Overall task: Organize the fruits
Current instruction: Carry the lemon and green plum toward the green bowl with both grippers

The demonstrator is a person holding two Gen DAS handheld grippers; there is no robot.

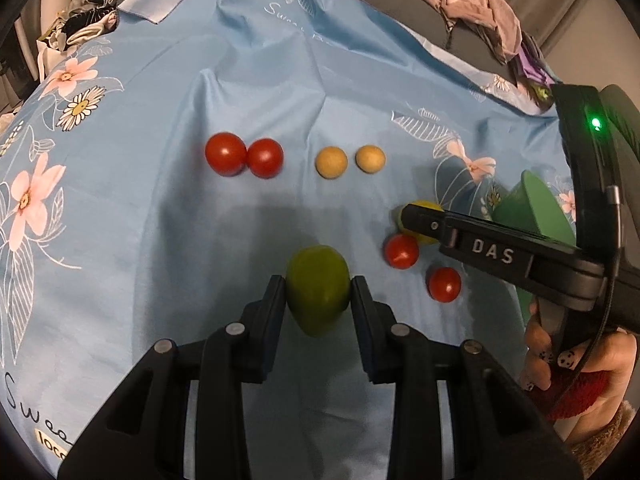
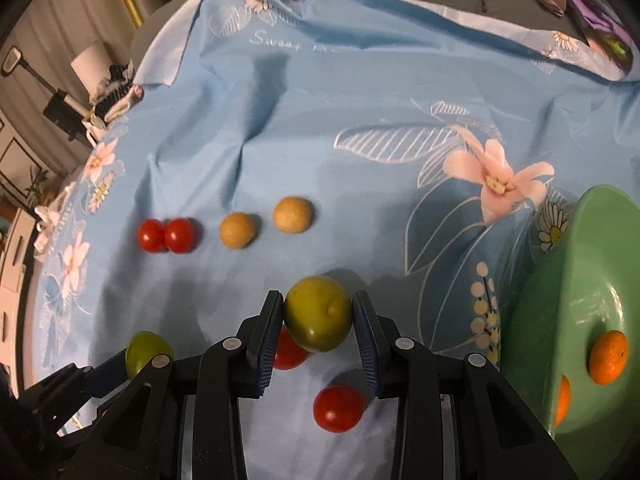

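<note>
My left gripper point(image 1: 318, 288) is shut on a green fruit point(image 1: 318, 294), its pads pressing both sides. In the right wrist view my right gripper point(image 2: 318, 304) is shut on a second green fruit point(image 2: 318, 314), held over a loose red tomato point(image 2: 288, 352). Another loose tomato point(image 2: 338, 408) lies under that gripper. On the blue flowered cloth point(image 1: 180, 240) two red tomatoes point(image 1: 226, 154) touch in a row, with two tan balls point(image 1: 331, 162) to their right. The left view shows the right gripper point(image 1: 416, 218) coming in from the right, near the loose tomatoes point(image 1: 401, 251).
A green bowl point(image 2: 580, 280) stands at the cloth's right edge and holds two oranges point(image 2: 608, 356). A person's hand point(image 1: 540, 360) with a red cuff grips the right tool. Crumpled clothes point(image 1: 480, 4) lie beyond the cloth's far edge.
</note>
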